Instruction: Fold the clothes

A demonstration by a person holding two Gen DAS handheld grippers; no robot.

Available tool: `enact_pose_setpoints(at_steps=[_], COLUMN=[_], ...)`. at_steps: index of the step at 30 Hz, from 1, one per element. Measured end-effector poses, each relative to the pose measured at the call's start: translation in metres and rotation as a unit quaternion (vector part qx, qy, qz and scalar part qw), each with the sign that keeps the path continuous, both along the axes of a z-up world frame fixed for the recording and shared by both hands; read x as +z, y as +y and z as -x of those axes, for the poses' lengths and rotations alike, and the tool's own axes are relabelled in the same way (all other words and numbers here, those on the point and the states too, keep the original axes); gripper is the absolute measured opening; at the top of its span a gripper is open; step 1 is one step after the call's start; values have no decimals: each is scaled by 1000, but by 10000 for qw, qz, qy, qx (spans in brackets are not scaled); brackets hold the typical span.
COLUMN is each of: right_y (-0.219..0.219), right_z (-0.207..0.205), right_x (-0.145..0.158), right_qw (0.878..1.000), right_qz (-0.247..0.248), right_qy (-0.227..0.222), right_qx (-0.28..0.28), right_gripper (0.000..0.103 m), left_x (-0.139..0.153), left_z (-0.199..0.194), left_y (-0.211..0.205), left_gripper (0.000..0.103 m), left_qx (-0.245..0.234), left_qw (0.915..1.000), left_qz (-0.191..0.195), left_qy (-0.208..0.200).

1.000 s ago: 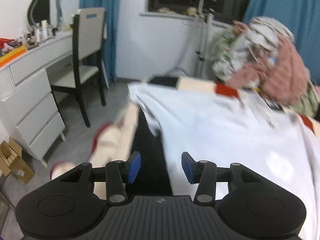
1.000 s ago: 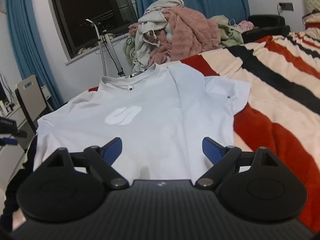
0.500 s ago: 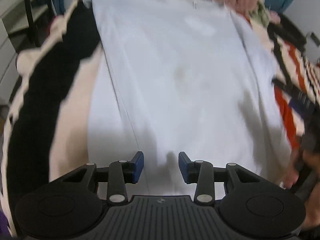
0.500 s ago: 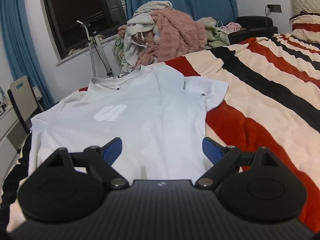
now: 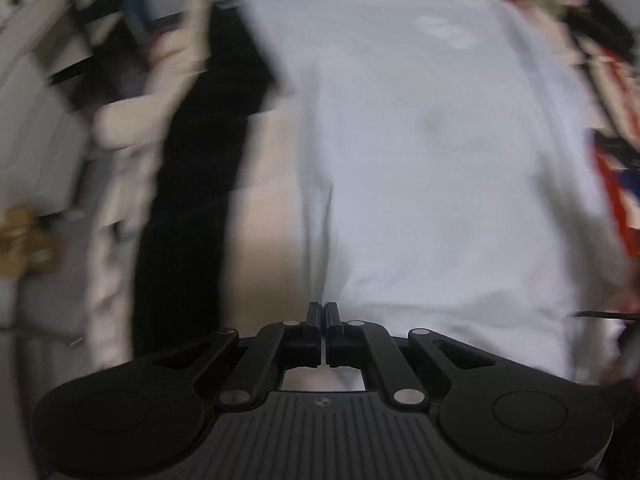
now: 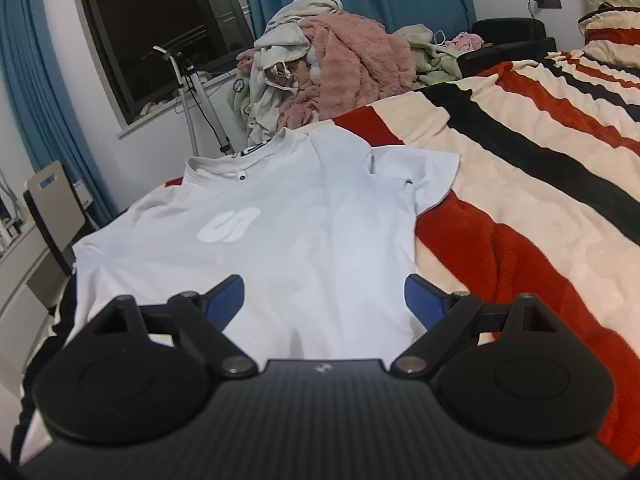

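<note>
A white t-shirt [image 6: 280,236] with a white chest logo lies face up on the striped blanket [image 6: 520,184], collar at the far end. In the blurred left wrist view the t-shirt [image 5: 420,160] fills the middle. My left gripper [image 5: 323,312] is shut at the shirt's near left hem corner; cloth shows under the jaws, which appear to pinch the hem. My right gripper [image 6: 324,294] is wide open and empty, just above the shirt's near hem on the right side.
A pile of clothes [image 6: 332,64] sits beyond the collar. A chair [image 6: 52,200] and white dresser [image 6: 20,272] stand left of the bed. A lamp stand [image 6: 192,96] is by the dark window. The bed edge [image 5: 120,216] drops off left of the shirt.
My left gripper swung down from the room view onto the shirt's near left hem and went from open to shut. My right gripper stayed open and moved slightly closer to the hem.
</note>
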State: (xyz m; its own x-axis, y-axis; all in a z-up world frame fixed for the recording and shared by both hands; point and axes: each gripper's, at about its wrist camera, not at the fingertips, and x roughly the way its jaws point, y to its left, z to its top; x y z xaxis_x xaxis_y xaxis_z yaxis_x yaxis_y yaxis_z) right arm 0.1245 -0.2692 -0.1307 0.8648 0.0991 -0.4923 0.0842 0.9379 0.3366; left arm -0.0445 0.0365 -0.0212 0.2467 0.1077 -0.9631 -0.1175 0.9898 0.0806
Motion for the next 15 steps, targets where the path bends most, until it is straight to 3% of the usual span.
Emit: enact_pose_setpoints(at_steps=[2,5,8,12,15], right_y=[2,2,2,5,7], right_z=[1,4,9,13,13], right_x=[1,4,9,15,16], right_qw=[10000,9999,9998,9993,9991], right_qz=[40,58,19,141,194], right_qy=[-26,-85,-168,-279,-323], right_qx=[47,99,138,192,213], right_gripper=[88,88,88,88,88], left_x=[-5,-8,7,32,49], left_z=[4,15,28,39,35], left_y=[10,16,10,-5,-24], left_gripper=[1,2,19,51,58], left_qx=[158,287,265,179,79], left_qw=[9988,9981,9993,9994,9973], left_qz=[-427,-402,-216,2,151], left_qy=[188,369,145,-285,-720])
